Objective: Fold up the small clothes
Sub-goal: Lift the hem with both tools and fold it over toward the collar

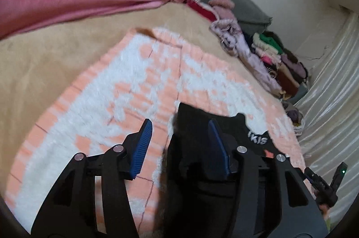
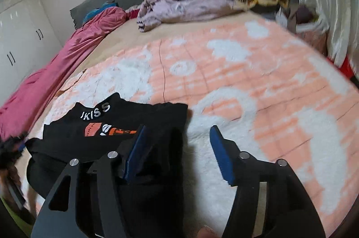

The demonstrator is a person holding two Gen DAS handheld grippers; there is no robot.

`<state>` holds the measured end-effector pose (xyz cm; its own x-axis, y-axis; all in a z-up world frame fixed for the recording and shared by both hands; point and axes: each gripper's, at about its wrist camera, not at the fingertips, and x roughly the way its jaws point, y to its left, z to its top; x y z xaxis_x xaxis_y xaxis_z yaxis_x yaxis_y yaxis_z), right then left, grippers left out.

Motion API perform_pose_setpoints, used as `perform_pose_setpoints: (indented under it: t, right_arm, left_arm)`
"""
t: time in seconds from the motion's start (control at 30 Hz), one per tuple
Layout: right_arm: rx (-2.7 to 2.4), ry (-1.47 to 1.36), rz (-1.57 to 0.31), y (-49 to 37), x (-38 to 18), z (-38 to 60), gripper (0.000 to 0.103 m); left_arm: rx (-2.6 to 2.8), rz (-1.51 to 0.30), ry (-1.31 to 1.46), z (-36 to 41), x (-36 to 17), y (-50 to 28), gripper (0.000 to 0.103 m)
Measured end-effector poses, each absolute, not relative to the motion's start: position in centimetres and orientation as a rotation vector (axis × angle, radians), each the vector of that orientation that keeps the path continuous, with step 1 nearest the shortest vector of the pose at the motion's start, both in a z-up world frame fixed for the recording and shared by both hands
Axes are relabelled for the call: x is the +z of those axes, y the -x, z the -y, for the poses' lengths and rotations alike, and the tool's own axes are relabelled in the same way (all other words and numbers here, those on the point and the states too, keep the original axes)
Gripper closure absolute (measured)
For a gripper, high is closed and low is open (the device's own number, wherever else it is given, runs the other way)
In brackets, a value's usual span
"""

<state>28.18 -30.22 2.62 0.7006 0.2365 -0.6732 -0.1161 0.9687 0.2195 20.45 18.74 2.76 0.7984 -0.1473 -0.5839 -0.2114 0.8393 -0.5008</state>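
The black garment (image 2: 125, 125), with white letters and an orange print, lies on the peach-and-white blanket (image 2: 258, 85) near the front edge of the bed, probably laid there so it can be folded flat. The left gripper (image 1: 180, 143) stands apart over its left side, the right gripper (image 2: 177, 152) apart over its right side. Neither clamps the cloth, so I judge both hands have let it go.

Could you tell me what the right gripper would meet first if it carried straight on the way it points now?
Most likely the peach-and-white blanket: the open right gripper points down at it, just past the black garment's right edge. Depth is unclear.
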Motion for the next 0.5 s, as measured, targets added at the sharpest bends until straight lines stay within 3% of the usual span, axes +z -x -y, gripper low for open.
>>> perform_pose_setpoints:
  t: [0.2, 0.27, 0.33, 0.4, 0.5]
  right_arm:
    - [0.42, 0.022, -0.74, -23.3, 4.7, 23.5, 0.047]
    - [0.501, 0.076, -0.762, -22.1, 4.4, 20.9, 0.055]
    - [0.559, 0.141, -0.816, -21.4, 3.3, 18.0, 0.074]
    - [0.583, 0.183, -0.853, -21.2, 2.1, 16.1, 0.08]
    - [0.564, 0.21, -0.891, -21.8, 0.4, 14.9, 0.08]
  left_arm:
    - [-0.043, -0.703, 0.415, -14.4, 4.7, -18.5, 0.063]
    - [-0.099, -0.74, 0.348, -12.1, 4.7, -18.4, 0.069]
    - [-0.173, -0.772, 0.303, -10.1, 4.2, -18.0, 0.075]
    - [-0.22, -0.811, 0.242, -8.1, 3.4, -18.1, 0.083]
    - [-0.225, -0.863, 0.174, -6.5, 1.6, -18.6, 0.084]
